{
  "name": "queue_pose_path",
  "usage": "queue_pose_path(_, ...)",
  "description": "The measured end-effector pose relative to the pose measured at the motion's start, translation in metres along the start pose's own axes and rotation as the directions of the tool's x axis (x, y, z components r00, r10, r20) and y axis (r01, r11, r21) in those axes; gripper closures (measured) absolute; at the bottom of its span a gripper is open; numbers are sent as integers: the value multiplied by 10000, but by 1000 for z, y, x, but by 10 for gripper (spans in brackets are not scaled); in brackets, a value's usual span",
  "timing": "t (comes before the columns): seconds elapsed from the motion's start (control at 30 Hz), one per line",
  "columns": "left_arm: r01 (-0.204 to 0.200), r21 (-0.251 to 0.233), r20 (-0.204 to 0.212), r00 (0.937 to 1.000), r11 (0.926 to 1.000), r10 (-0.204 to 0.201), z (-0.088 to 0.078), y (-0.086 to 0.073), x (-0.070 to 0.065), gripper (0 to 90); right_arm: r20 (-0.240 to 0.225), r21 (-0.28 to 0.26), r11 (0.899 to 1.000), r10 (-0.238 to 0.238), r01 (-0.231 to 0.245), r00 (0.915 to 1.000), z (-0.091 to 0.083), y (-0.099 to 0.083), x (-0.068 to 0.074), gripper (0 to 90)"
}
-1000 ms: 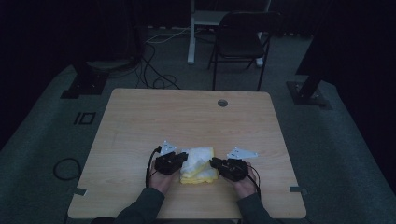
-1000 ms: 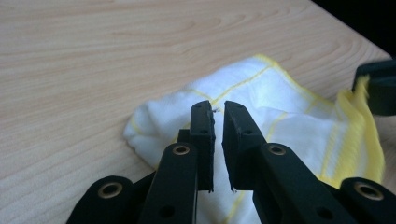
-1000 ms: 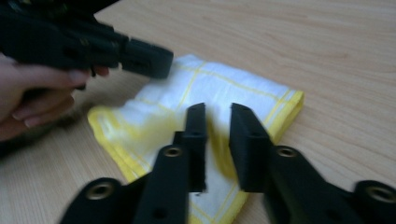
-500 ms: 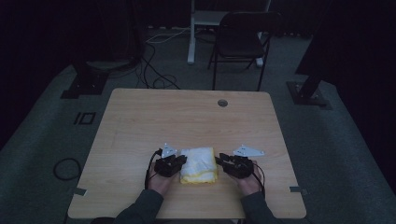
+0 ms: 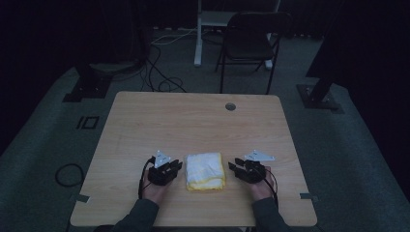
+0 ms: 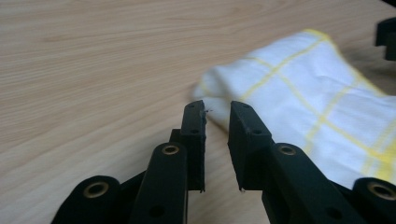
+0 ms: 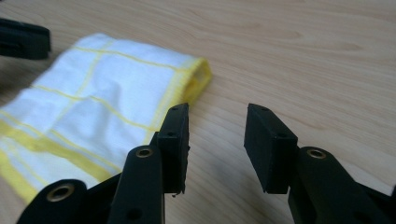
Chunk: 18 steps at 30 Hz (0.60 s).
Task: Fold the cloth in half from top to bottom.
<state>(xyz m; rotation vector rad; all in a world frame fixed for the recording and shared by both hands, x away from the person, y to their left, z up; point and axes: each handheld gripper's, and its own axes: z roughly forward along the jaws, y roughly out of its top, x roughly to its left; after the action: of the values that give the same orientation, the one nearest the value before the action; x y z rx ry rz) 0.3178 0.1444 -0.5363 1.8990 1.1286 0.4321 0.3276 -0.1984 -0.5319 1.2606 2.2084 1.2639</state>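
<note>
Dim grey carpet surrounds a light wooden table [image 5: 193,121], with a dark folding chair [image 5: 251,38] standing beyond its far edge and loose cables [image 5: 162,72] trailing on the floor to the left of it. Near the person's edge of the table lies a folded white cloth with yellow stripes [image 5: 205,170], flat on the wood and about midway between the two hands. The left gripper [image 5: 175,166] rests just beside the cloth's left side; seen from the left gripper view, its jaws have just been opening and now stand a little apart with nothing between them, the cloth's [image 6: 303,107] corner lying just past the tips. The right gripper [image 5: 234,166] sits just off the cloth's right side; in the right gripper view its jaws have likewise been opening and are spread wider, empty, with bare wood showing in the gap and the cloth's [image 7: 93,102] yellow edge just to the left of one jaw. Neither gripper touches the cloth. A small round hole [image 5: 230,106] is set in the tabletop near the far edge.
</note>
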Motion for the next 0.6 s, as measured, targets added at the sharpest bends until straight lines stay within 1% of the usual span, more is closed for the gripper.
queue_pose_path(0.07, -86, -23, -142, 9999, 10000, 86, 0, 0, 2, 754, 63, 26, 10000, 87, -87, 9999, 1, -1, -3, 598)
queue_pose_path(0.2, -84, -72, -231, 9997, 9999, 83, -1, 1, 3, 741, 413, 201, 9997, 102, -110, 9991, 2, -3, -9, 592)
queue_pose_path(0.27, -110, -58, -279, 9996, 9999, 109, 0, 0, 4, 731, 471, 245, 9995, 182, -194, 9987, 3, -4, -11, 589)
queue_pose_path(0.33, -57, -68, -325, 9995, 10000, 54, 0, 0, 5, 729, 638, 283, 9995, 139, -157, 9979, 3, -4, -12, 585)
queue_pose_path(0.5, 36, -124, -423, 9991, 9999, -41, -1, 1, 8, 721, 818, 271, 9994, 213, -236, 9964, 2, -4, -16, 582)
queue_pose_path(0.53, 180, -198, -553, 9983, 9996, -190, -4, 1, 12, 718, 898, 258, 9992, 279, -303, 9956, 1, -4, -20, 581)
queue_pose_path(0.6, 252, -245, -613, 9978, 9994, -267, -5, 2, 14, 716, 1014, 228, 9990, 359, -384, 9942, 0, -4, -23, 581)
